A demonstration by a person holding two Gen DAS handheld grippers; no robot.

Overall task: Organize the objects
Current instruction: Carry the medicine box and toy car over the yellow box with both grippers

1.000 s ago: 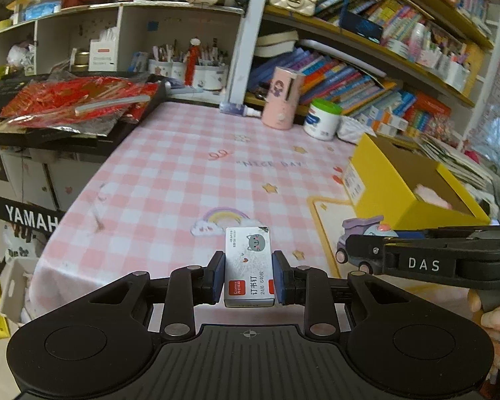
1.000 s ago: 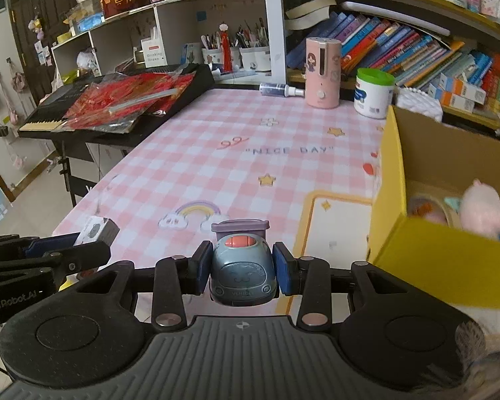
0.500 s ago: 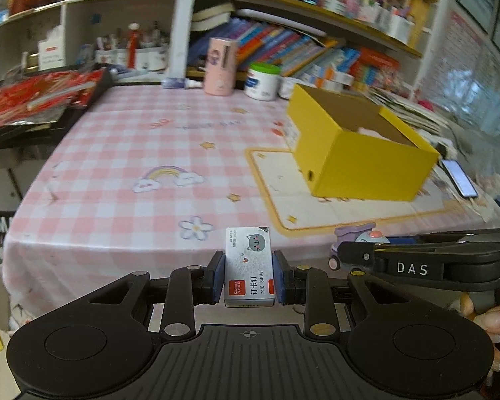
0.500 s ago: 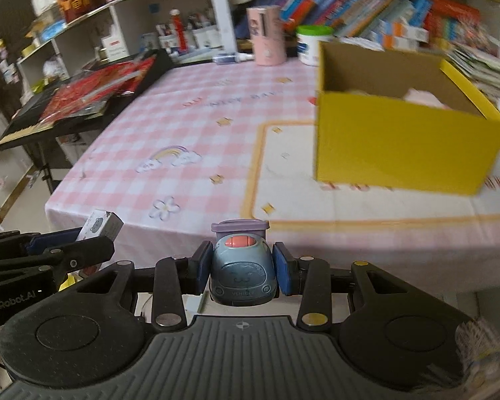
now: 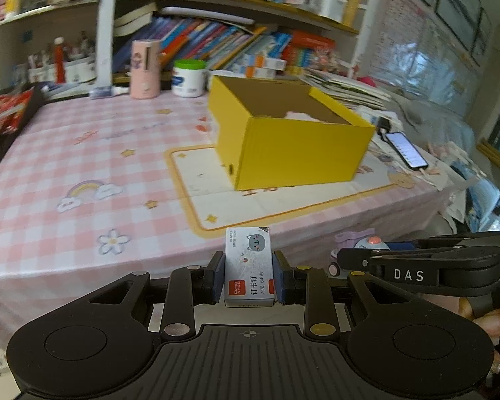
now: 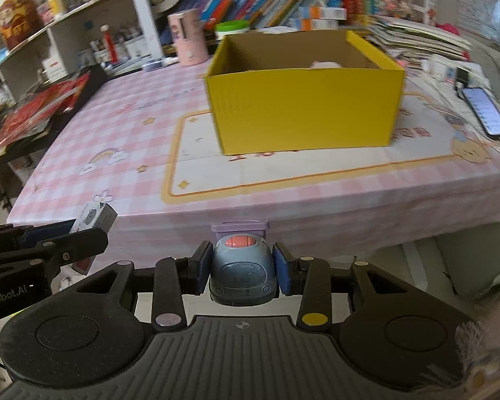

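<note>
Yellow box (image 6: 303,110) sits open near the table's (image 5: 66,153) right front corner. Left gripper (image 5: 249,275) clamps a staple pack (image 5: 249,266); right gripper (image 6: 239,271) clamps a toy car (image 6: 239,271) — both off the front edge. Best lift each clear over the rim before releasing.

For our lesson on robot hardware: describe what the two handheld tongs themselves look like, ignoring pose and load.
Both tongs, left and right, are matte black plastic with blue finger pads, a ribbed base plate bearing a crosshair mark, round discs and silver or yellow pivot pins. Side lettering reads "DAS" and "nRobot.AI". A bare hand shows; no cables are visible.
</note>
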